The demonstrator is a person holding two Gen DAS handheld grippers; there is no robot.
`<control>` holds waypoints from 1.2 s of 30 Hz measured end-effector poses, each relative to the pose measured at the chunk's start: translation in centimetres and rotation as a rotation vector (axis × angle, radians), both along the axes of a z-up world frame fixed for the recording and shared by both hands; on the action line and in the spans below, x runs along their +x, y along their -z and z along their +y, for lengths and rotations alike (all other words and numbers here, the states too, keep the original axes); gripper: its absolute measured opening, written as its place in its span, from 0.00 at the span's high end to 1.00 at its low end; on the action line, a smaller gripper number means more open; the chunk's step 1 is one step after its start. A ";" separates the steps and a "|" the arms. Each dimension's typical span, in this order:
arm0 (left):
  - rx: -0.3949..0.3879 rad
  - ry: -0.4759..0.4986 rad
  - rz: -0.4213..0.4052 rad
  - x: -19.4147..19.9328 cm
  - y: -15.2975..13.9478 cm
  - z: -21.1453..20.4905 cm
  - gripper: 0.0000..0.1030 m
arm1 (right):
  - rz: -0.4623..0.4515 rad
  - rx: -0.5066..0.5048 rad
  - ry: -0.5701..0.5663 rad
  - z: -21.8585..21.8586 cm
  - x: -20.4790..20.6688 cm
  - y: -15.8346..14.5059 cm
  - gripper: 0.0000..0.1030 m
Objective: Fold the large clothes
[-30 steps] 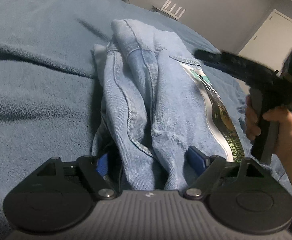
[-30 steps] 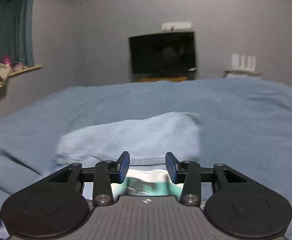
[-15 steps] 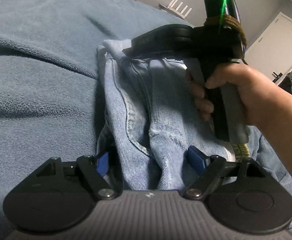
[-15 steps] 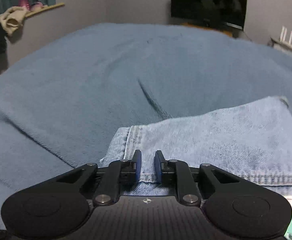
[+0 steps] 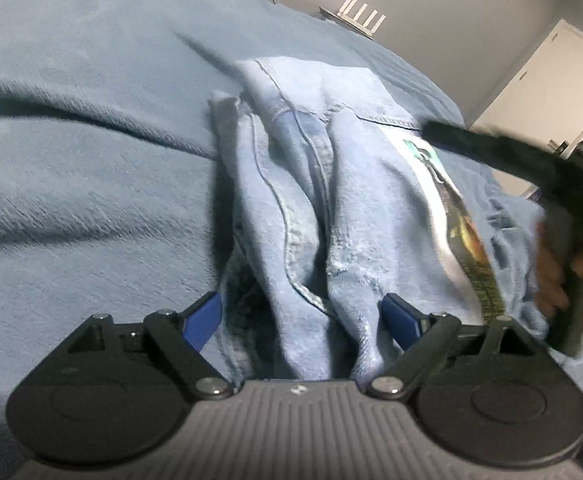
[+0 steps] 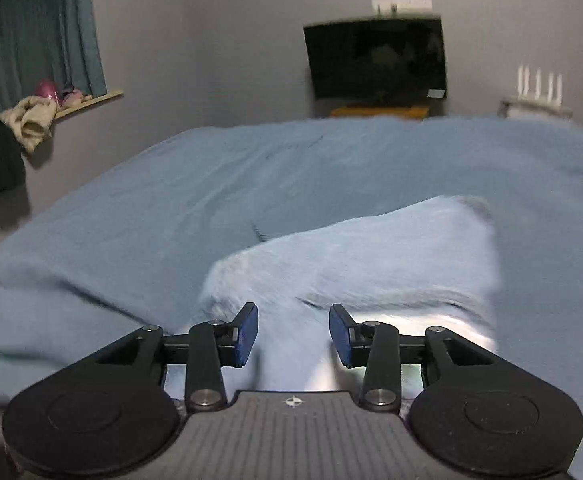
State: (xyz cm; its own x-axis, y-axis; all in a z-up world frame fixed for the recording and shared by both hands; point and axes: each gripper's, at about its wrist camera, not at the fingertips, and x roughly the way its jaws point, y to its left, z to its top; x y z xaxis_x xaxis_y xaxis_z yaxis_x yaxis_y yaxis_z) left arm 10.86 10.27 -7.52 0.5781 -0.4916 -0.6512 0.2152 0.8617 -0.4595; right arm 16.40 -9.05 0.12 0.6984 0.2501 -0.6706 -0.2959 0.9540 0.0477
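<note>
Jeans [image 5: 311,208] lie bunched mid-bed on the blue blanket [image 5: 71,160]; left gripper [image 5: 301,320] is opening wide around their near folds, right gripper [image 6: 293,334] opening, empty, above them.

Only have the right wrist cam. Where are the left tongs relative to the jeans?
Observer: The left tongs straddle a bunched fold of the jeans. Jaws opening, denim between them.
Operator: White strip under the denim?
Observer: A white garment with a printed picture, showing beside the jeans.
Operator: Right tongs clear of it?
Observer: From the left camera, the right tongs hang above that print, gripped by a hand. Jaws opening, nothing between them.
</note>
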 end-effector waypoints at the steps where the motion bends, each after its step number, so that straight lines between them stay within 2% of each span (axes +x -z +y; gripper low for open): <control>1: 0.016 -0.004 -0.009 -0.1 -0.1 0.0 0.14 | -0.014 -0.017 0.002 -0.7 -1.3 -0.4 0.53; 4: 0.083 -0.042 -0.037 -0.3 -0.2 0.1 0.14 | -0.024 -0.069 -0.001 -2.1 -5.6 -1.2 0.53; 7: 0.092 -0.068 -0.036 -0.3 0.2 0.5 0.14 | 0.013 -0.099 0.005 -3.0 -8.6 -0.6 0.53; 11: 0.173 -0.063 -0.093 -0.6 0.5 -0.2 0.11 | 0.024 -0.068 0.073 -4.1 -11.6 -0.3 0.50; 13: 0.206 -0.068 -0.113 -0.5 0.6 -0.4 0.09 | 0.039 -0.042 0.088 -4.9 -13.2 -0.6 0.41; 14: 0.215 -0.072 -0.118 -0.4 0.6 -0.5 0.08 | 0.047 -0.062 0.074 -5.1 -13.9 -0.6 0.37; 16: 0.223 -0.079 -0.122 -0.1 0.6 -0.7 0.07 | 0.077 -0.135 0.031 -5.0 -15.0 -0.1 0.22; 19: 0.232 -0.082 -0.126 0.0 0.8 -0.8 0.06 | 0.156 -0.258 0.010 -4.6 -15.5 2.1 0.22; 21: 0.233 -0.082 -0.128 0.0 0.8 -0.9 0.06 | 0.175 -0.239 0.026 -4.6 -15.3 3.3 0.28; 26: 0.229 -0.085 -0.126 -0.1 0.8 -0.8 0.06 | 0.151 -0.220 0.053 -3.4 -14.7 5.0 0.30; 30: 0.219 -0.086 -0.117 0.0 0.8 -0.6 0.05 | 0.168 -0.163 0.093 -4.0 -14.1 5.3 0.27; 34: 0.213 -0.087 -0.112 0.0 0.8 -0.5 0.05 | 0.196 -0.022 0.150 -5.8 -14.0 4.7 0.23; 36: 0.212 -0.087 -0.110 0.0 0.8 -0.5 0.05 | 0.202 -0.001 0.170 -6.0 -13.8 5.0 0.21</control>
